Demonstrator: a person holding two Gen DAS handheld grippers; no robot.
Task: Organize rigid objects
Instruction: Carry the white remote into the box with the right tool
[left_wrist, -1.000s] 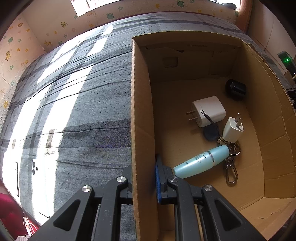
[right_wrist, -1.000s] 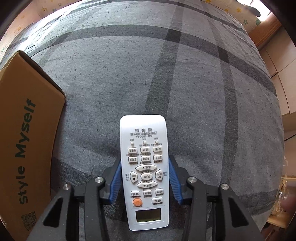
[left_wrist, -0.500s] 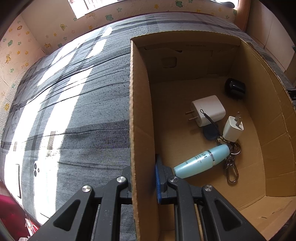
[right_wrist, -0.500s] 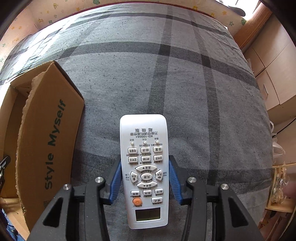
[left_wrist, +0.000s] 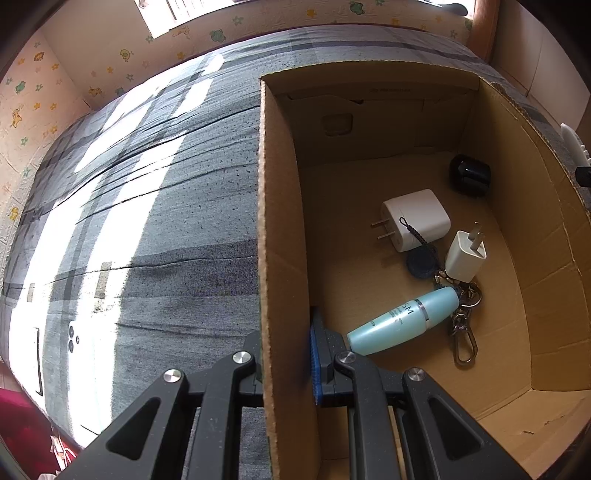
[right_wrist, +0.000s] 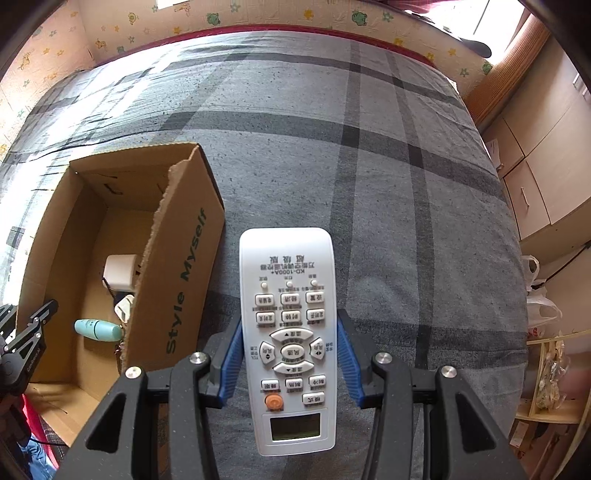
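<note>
My right gripper (right_wrist: 290, 354) is shut on a white remote control (right_wrist: 289, 332) and holds it above the grey plaid bed, right of the cardboard box (right_wrist: 177, 266). My left gripper (left_wrist: 286, 354) is shut on the box's left wall (left_wrist: 280, 240). Inside the box lie a light blue bottle (left_wrist: 402, 321), a large white charger (left_wrist: 415, 218), a small white charger (left_wrist: 466, 256), a black round object (left_wrist: 470, 175), a dark disc on a cord (left_wrist: 421, 262) and a metal keyring clip (left_wrist: 463, 332). The bottle (right_wrist: 98, 329) and large charger (right_wrist: 119, 272) also show in the right wrist view.
The grey plaid bed cover (right_wrist: 369, 166) spreads right of and behind the box. A white device (left_wrist: 55, 343) lies at the bed's left edge in sunlight. Wooden cabinets (right_wrist: 535, 177) and shelves with bags (right_wrist: 550, 373) stand to the right. Patterned wall (left_wrist: 110, 66) borders the bed.
My right gripper has risen with the remote, so the box and its inside have come into view at left. The left gripper stays clamped on the box wall.
</note>
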